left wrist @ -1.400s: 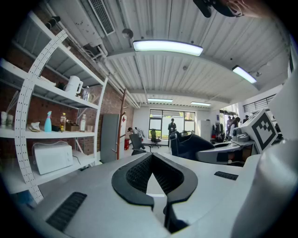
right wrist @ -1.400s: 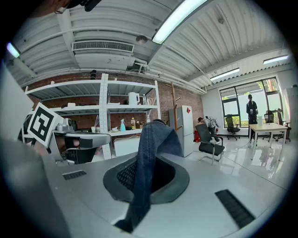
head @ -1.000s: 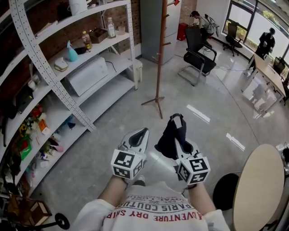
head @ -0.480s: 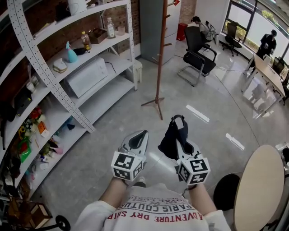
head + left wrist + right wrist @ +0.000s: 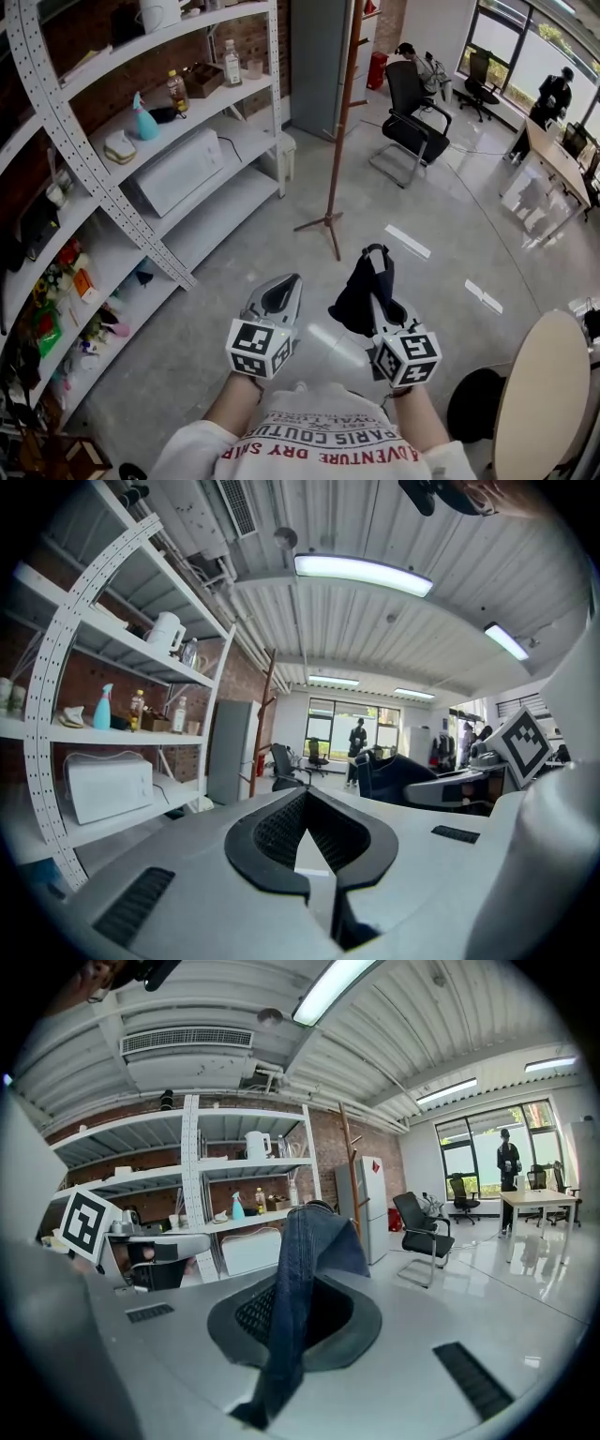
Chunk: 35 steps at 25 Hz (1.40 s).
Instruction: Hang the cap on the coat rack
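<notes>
Gripping denim cap (image 5: 359, 292) in right claw (image 5: 377, 258), coat rack (image 5: 343, 122) ahead

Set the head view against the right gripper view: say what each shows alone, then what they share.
Head view only: the round table, the person's shirt, and the marker cube on the right gripper.
Right gripper view only: the ceiling light, and, up close, the denim of the cap pinched between that gripper's jaws.
Both: the cap, the coat rack, the left gripper, the white shelving and the black chair.
</notes>
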### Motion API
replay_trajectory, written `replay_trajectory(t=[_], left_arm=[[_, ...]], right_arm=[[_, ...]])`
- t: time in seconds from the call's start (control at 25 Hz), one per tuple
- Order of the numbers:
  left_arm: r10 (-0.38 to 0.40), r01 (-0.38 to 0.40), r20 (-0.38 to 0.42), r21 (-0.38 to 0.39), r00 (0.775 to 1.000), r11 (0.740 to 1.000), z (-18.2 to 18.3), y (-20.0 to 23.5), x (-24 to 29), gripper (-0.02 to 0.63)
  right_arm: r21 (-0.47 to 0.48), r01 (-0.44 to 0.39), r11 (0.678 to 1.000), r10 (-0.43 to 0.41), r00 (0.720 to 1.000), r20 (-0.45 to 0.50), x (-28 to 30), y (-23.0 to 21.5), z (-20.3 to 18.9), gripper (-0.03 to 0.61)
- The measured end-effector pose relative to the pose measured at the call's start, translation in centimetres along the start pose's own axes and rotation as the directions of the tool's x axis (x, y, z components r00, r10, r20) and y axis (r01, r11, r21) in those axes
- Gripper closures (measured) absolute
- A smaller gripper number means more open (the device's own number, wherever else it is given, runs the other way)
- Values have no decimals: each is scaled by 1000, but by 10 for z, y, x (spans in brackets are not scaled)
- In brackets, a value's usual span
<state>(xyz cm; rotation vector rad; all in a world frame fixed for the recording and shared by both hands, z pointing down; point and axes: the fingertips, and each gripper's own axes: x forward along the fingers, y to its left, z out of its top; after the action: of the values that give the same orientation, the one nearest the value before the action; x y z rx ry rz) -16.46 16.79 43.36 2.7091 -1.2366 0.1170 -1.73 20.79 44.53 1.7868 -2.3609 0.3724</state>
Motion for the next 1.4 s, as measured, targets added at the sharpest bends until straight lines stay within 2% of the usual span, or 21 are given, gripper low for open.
replay_trajectory(t=[0.28,0.48,0.68,0.96,1.2,1.4], left_arm=[[17,-19,-51,-27,999,999,-18,25,27,607],[62,-63,-52,-21,997,998,-11,41,63,607],[122,-123,-22,-25,992,992,5,49,122,607],[172,-171,5,-30,985,985,29,31,221,607],[185,-186,-32,-38,982,982,26,23,290,607],[183,-185,-48,-29,982,982,30,37,334,607]], right_arm=[[29,-1,1000,2,1000,-15,42,-21,4,561],[31,-37,999,37,999,0,82,-51,21,561],[21,-102,995,102,995,8,126,-98,42,561],[-11,-182,983,182,983,-10,174,-179,71,561],[1,-220,975,220,974,-51,206,-232,71,561],[18,-224,974,225,973,-48,236,-261,79,561]])
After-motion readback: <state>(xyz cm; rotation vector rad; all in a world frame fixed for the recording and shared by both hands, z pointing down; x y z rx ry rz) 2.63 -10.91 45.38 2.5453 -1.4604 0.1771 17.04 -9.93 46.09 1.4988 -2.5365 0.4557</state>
